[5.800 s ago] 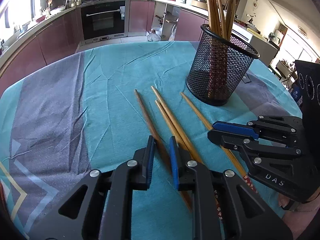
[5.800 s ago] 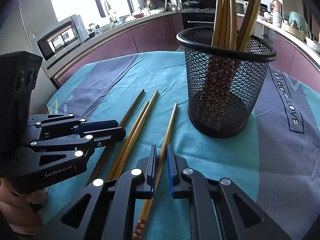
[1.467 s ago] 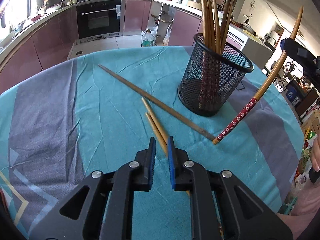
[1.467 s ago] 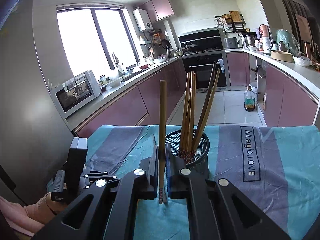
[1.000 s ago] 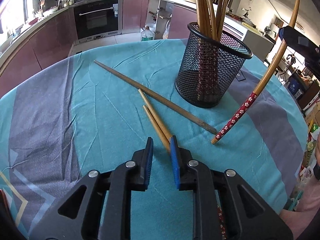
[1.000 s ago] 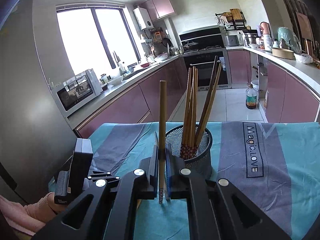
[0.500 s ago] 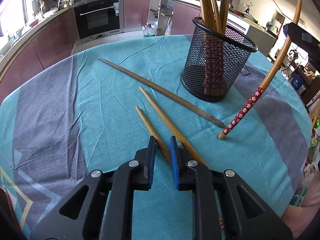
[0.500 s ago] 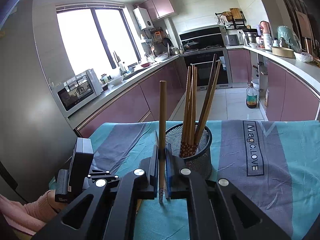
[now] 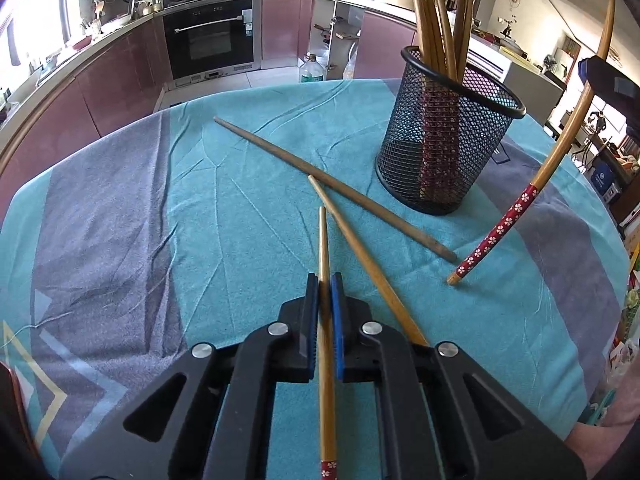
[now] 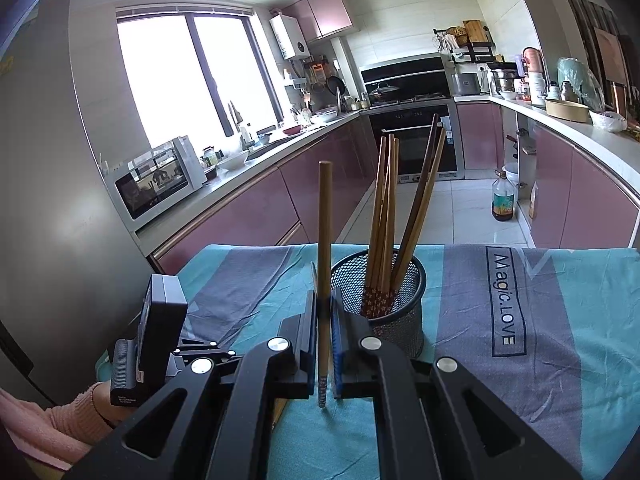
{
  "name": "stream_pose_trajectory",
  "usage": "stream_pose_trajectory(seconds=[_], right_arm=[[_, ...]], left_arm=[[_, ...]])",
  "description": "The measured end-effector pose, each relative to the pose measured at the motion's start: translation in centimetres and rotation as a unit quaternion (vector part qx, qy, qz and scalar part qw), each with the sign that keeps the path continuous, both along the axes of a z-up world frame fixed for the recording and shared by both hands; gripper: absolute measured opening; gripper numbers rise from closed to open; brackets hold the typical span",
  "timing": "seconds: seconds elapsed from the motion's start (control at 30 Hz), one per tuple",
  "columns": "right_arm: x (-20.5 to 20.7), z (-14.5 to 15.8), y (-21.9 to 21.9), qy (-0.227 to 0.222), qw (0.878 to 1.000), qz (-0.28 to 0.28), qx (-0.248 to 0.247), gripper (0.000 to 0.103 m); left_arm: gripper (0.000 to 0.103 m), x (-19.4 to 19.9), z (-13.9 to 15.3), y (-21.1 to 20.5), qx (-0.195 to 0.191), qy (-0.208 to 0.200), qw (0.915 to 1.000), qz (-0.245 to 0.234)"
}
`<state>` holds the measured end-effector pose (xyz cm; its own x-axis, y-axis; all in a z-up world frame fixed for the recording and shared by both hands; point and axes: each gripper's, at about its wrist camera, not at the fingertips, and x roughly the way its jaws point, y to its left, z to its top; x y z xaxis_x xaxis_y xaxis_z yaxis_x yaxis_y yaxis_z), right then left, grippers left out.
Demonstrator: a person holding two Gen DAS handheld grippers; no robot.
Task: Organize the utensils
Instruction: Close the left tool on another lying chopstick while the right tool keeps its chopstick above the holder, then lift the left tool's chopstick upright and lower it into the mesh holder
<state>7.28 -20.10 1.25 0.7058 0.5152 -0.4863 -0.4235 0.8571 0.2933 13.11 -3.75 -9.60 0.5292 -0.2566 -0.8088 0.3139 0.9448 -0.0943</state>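
In the left wrist view my left gripper (image 9: 325,280) has its jaws closing, and the blue pads press a bamboo chopstick (image 9: 323,240) that runs straight between them, its red flowered end toward the camera. A second bamboo chopstick (image 9: 360,248) and a dark brown chopstick (image 9: 328,184) lie on the teal cloth just ahead. The black mesh cup (image 9: 444,152) holds several chopsticks. My right gripper (image 10: 325,300) is shut on another chopstick (image 10: 325,220), held nearly upright. That chopstick (image 9: 532,192) rests its flowered end on the cloth right of the cup (image 10: 380,300).
The round table's teal and grey cloth (image 9: 120,220) drops off at the left and right edges. The left gripper's body (image 10: 160,320) and a hand in a pink sleeve (image 10: 60,420) sit low left in the right wrist view. Kitchen counters and an oven stand behind.
The left jaws have closed onto the left bamboo chopstick, which has swung to point straight ahead between the pads. The right gripper and its upright chopstick have kept still.
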Motion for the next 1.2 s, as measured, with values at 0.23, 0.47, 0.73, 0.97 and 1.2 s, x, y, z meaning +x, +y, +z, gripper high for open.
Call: stream_pose_trajectory(seconds=[0.23,0.47,0.73,0.97,1.2], right_arm=[[-0.2,0.5,-0.1,-0.007,1.000,-0.002,-0.001,0.006],[-0.5,1.3,-0.2,-0.018,1.000,-0.001,-0.002,0.006],[-0.7,2.2,-0.3,-0.030,1.000,-0.002,-0.002,0.006],[-0.9,3.1,-0.5,-0.042,0.999,-0.002,-0.005,0.006],[-1.0,3.9,-0.4,-0.052,0.999,-0.002,-0.009,0.006]], left_arm=[[0.007,-1.1,2.5,1.3,-0.039,-0.019,0.9991,-0.005],[0.007,-2.9,6.3,2.1,-0.080,-0.054,0.9951,-0.022],[0.007,-4.4,9.9,3.0,-0.122,-0.084,0.9883,-0.036],[0.007,-5.5,12.5,3.6,-0.151,-0.107,0.9817,-0.044],[0.007,-5.7,15.3,4.3,-0.187,-0.135,0.9717,-0.047]])
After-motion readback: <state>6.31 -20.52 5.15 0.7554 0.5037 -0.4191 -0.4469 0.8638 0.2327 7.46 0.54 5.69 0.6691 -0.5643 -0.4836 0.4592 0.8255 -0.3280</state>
